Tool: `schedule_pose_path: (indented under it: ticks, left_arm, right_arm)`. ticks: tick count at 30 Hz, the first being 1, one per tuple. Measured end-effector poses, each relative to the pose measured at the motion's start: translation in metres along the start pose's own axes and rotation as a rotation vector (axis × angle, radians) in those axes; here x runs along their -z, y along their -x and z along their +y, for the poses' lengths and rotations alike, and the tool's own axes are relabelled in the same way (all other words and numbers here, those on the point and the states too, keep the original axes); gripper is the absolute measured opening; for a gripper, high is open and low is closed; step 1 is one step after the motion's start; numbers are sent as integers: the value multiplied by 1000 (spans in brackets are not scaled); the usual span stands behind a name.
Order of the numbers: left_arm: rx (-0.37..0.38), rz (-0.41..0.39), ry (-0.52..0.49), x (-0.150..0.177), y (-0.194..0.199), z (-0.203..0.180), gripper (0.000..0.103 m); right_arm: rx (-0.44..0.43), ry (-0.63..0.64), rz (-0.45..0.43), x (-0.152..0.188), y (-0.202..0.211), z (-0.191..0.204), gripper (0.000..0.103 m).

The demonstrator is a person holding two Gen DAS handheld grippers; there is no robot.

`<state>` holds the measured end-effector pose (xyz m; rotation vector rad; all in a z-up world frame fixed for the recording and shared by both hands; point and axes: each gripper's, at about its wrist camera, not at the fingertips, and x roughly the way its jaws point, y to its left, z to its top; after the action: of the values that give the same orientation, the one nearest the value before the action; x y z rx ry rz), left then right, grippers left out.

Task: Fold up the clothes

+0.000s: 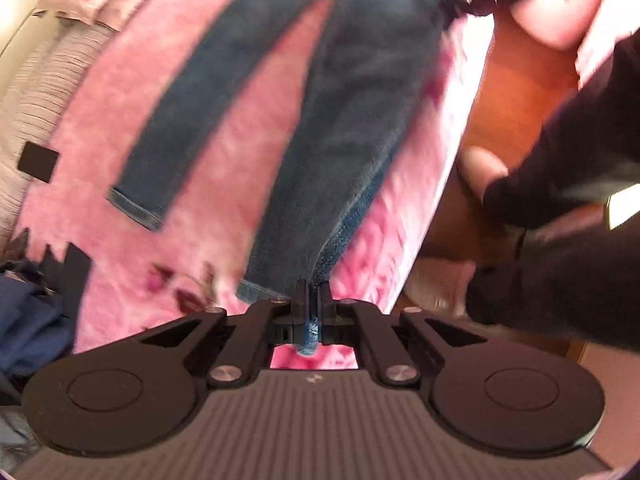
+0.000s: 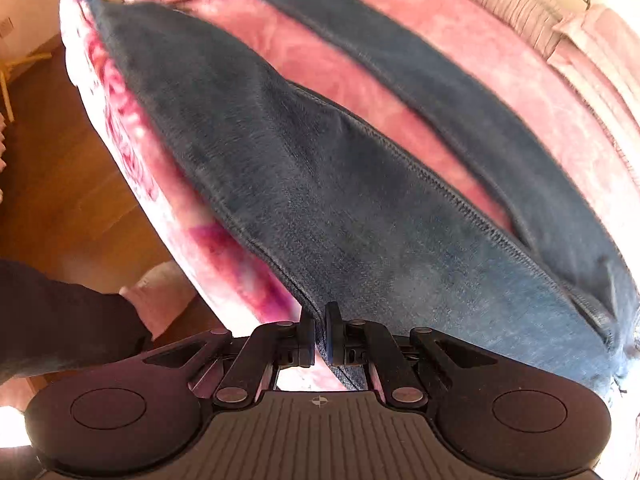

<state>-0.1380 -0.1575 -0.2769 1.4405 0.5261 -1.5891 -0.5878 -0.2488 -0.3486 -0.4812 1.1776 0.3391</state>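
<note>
A pair of blue jeans [image 1: 344, 128] lies stretched over a pink fluffy blanket [image 1: 208, 152] on a bed, its two legs spread apart. My left gripper [image 1: 312, 304] is shut on the hem of one leg, with denim showing between its fingers. In the right wrist view the jeans [image 2: 328, 184] run from the far left down to my right gripper [image 2: 319, 332], which is shut on the edge of the denim near the waist. The other leg [image 2: 460, 92] lies flat on the blanket [image 2: 340, 72]. Both views are blurred.
The bed's edge drops to a wooden floor [image 1: 520, 92] on the right in the left wrist view, where a person's dark sleeve [image 1: 568, 200] shows. Dark blue clothes [image 1: 28, 320] lie at the left. Striped bedding [image 2: 532, 8] and a dark sleeve [image 2: 60, 312] show in the right wrist view.
</note>
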Motion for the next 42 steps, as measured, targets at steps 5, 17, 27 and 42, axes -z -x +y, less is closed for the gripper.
schedule_pose_path:
  ticks: [5,17,27,42]
  left_arm:
    - [-123,-61,0,5,2,4,2]
    - [86,108,157,40,-30,4,11]
    - [127,11,742,38,-42,124,35]
    - [675,-51,1461,92,-119,169,28]
  right_arm:
    - [41,-22,-35,-3,12,-10,3]
    - [-3,45,105,-1,-10,5,37]
    - [-184,-14,-62,-64,40,-17,46]
    - [-265,323,14,-161,-83,-62,46]
